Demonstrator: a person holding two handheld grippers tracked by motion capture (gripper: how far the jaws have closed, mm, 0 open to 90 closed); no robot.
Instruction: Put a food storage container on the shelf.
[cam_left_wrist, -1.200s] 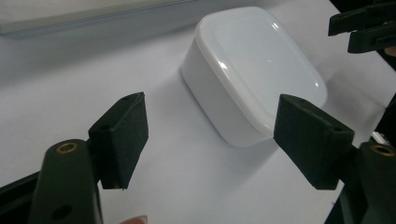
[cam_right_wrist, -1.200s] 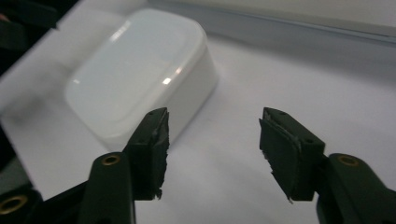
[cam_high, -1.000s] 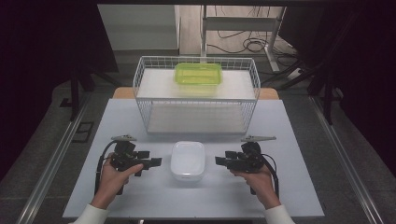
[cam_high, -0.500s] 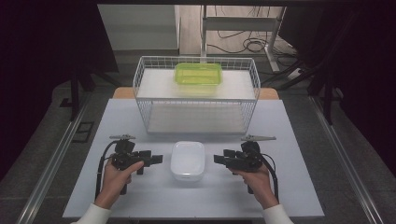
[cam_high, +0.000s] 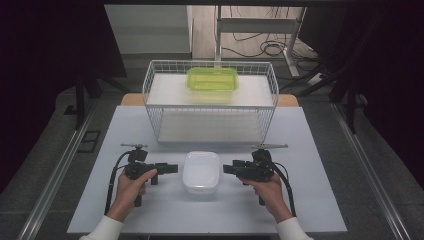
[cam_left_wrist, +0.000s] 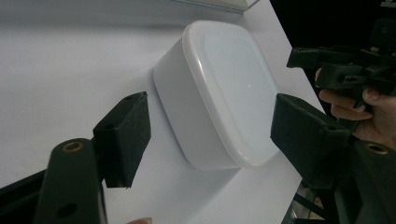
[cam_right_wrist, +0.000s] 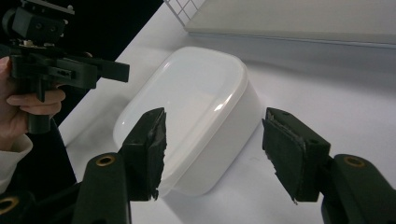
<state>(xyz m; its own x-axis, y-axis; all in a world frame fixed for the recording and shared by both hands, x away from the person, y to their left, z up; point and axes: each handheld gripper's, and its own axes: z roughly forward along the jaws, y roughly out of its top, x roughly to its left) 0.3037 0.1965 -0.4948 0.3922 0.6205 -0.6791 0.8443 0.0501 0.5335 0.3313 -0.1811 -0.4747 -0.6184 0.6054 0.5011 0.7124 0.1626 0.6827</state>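
A white lidded container (cam_high: 201, 171) lies on the white table between my two grippers. The left gripper (cam_high: 173, 168) points right at its left side, a short gap away, jaws open. In the left gripper view the container (cam_left_wrist: 224, 98) lies just ahead of the left gripper (cam_left_wrist: 212, 135), untouched. The right gripper (cam_high: 227, 169) points left at the other side, also open. Its jaws have just been closing a little. In the right gripper view the container (cam_right_wrist: 187, 102) sits just beyond the right gripper (cam_right_wrist: 217, 147), and the pads do not press on it.
Behind the container stands a white wire basket (cam_high: 210, 107) with a shelf, and a green lidded box (cam_high: 212, 80) rests on top. The table (cam_high: 150, 210) ends near my forearms. A dark floor with cables surrounds it.
The right gripper has edged slightly left toward the white container. The left gripper and the container have stayed put.
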